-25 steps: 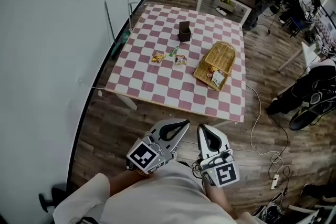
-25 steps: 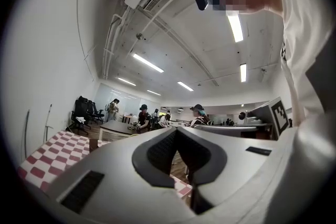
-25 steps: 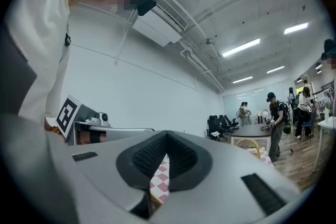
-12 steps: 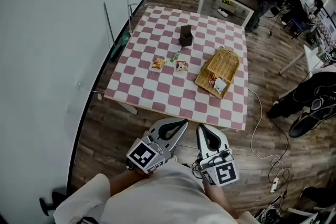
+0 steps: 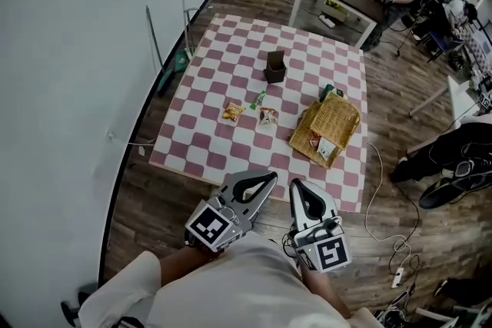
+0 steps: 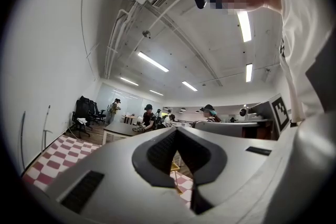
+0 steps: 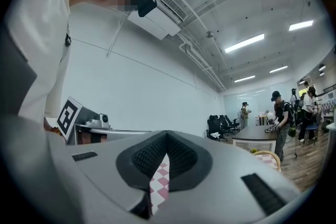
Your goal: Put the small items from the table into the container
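Head cam: steep down, table (image 5: 207,127) far ahead. Gripper cams: level, fwd; all share table.

On the table (image 5: 207,142), packets (image 5: 267,116) lie left of the basket (image 5: 342,116) (a box (image 5: 274,67) stands behind them)

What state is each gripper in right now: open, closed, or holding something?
Left gripper: closed, holding nothing.
Right gripper: closed, holding nothing.

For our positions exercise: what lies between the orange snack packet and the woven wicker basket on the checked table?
A small pale snack packet; the head view shows it.
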Tool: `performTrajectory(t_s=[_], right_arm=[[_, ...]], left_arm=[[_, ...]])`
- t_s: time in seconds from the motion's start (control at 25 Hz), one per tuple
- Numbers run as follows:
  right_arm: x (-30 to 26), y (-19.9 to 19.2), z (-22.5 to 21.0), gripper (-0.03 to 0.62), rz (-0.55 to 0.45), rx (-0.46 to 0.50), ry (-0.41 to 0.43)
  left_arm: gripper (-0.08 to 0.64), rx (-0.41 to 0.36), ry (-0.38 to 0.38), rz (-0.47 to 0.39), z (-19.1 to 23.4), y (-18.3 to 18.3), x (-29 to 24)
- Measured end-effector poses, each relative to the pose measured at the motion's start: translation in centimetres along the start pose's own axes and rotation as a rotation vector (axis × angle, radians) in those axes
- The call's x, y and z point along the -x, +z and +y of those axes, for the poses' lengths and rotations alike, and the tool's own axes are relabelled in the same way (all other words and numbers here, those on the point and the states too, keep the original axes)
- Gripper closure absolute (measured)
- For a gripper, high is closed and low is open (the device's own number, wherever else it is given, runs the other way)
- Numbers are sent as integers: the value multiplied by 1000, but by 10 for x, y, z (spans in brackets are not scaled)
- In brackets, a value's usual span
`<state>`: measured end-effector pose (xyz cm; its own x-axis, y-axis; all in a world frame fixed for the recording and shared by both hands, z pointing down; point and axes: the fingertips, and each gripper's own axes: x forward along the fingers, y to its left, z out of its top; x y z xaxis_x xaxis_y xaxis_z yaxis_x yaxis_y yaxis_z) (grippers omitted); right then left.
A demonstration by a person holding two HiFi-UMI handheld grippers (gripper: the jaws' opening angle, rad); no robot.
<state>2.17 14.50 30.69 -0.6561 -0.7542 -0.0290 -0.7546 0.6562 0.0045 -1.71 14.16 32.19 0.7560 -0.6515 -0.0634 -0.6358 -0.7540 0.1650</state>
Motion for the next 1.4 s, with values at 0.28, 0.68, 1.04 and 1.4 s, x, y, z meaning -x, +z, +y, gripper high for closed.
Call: performTrajectory(t_s=[0.28,0.68,1.04,1.4], right_arm=[[-75,-4,-27,588,6,15,-7],[-152,-15,-49,588,14,-10,-13],[-171,-32,-65,587,40,-37,-8],[-181,-66,-76,588,96,17,7]], left_arm=[[552,14,-21,11,73,10,-28],[552,20,-35,30,147,15,-49],[552,9,-15,82,172,-1,-60],[534,-41,31,171,194,-37,-69]])
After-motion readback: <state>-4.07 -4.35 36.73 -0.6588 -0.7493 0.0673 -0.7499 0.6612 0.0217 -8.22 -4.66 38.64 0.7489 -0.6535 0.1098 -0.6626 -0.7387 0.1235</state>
